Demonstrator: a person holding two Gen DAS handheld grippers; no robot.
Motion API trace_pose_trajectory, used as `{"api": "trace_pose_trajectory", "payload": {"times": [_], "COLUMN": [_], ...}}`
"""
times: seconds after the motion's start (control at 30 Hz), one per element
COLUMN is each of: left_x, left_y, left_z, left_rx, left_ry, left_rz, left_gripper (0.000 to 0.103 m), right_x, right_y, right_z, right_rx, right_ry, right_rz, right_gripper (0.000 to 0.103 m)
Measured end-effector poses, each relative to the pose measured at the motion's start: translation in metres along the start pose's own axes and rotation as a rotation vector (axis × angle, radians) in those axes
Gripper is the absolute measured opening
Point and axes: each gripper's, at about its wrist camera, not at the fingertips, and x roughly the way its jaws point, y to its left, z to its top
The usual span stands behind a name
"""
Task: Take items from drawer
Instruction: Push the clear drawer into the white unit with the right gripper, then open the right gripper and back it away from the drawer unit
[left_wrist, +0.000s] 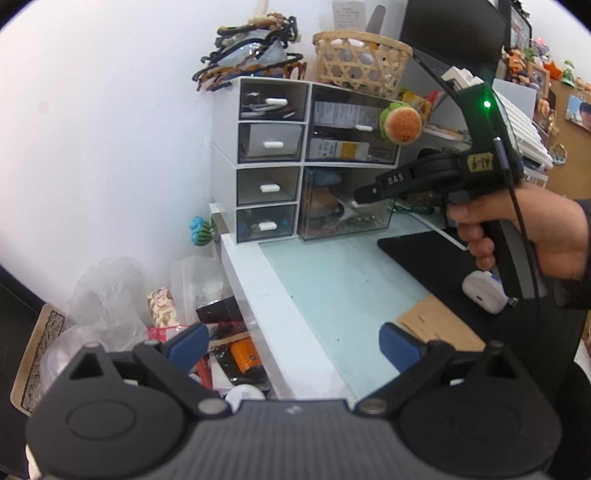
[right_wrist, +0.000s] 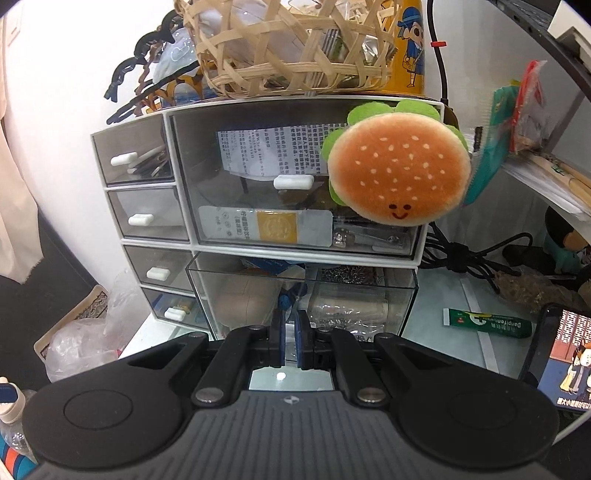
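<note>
large clear drawer (right_wrist: 303, 291), bottom right of the white organizer (left_wrist: 225, 158), pulled out over the glass desk (left_wrist: 332, 288); small items inside. right gripper (right_wrist: 290, 345) at its front wall, fingers pinched on the white handle (left_wrist: 355, 203). left gripper (left_wrist: 291, 343) low over the desk edge, fingers spread, holding nothing. burger plush (right_wrist: 399, 173) on the drawer above.

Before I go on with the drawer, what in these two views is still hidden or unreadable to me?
- Drawer handle: in the right wrist view the right gripper covers it; the left wrist view shows it only small, so the grip is unconfirmed.
- Contents of the open drawer: smoky walls and glare blur them in both views.
- Small lower-left drawers: contents too small.
- Basket: top cut off by the right wrist view's edge.
</note>
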Motion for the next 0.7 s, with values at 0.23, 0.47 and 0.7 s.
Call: {"api": "trace_pose_trajectory", "payload": {"times": [0.23,0.47,0.7], "left_x": [0.002,-0.001,-0.004], "left_y": [0.001,-0.005,-0.010], "left_z": [-0.003,-0.003,-0.001], "left_rx": [-0.010,-0.003,0.000], "left_ry": [0.010,0.016,0.014], "left_rz": [0.001,0.002,0.010], "left_gripper": [0.100,0.100,0.101], "right_x": [0.007,0.010,0.000], "right_y": [0.001,-0.001,-0.003], "right_z": [0.005,0.008,0.002], "right_rx": [-0.023,-0.041,-0.025], "right_ry": [0.013,0.030,0.000], "right_rz": [0.001,0.015,0.017], "right_gripper": [0.008,0.011,0.079]}}
